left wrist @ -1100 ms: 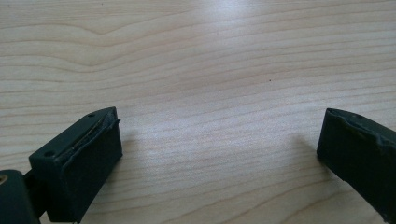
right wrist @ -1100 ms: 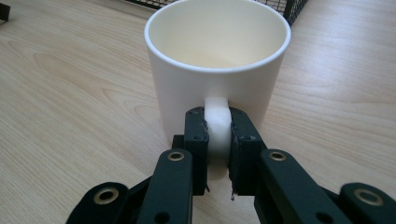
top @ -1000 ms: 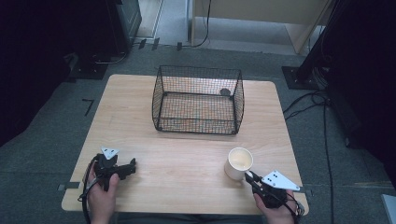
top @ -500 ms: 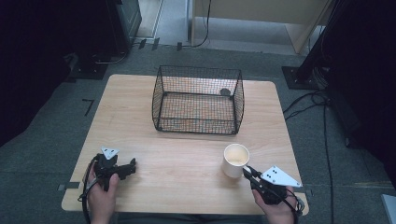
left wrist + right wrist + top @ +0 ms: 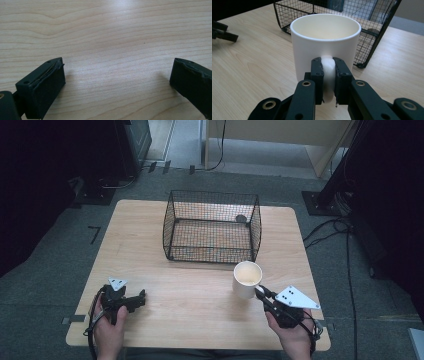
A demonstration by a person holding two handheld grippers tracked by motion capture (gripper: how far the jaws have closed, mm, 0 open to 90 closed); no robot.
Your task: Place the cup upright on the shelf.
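Black grippers (image 5: 263,293), apparently brass-ringed holes.

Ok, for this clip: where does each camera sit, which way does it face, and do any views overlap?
High view: above the person's table edge, looking forward and down at the wire basket; both hands, left gripper and right gripper show.
Left gripper view: rides the left gripper, facing bare table between open jaws.
Right gripper view: rides the right gripper, jaws clamping the white mug by its handle.
Shared: mug and basket, high and right views.
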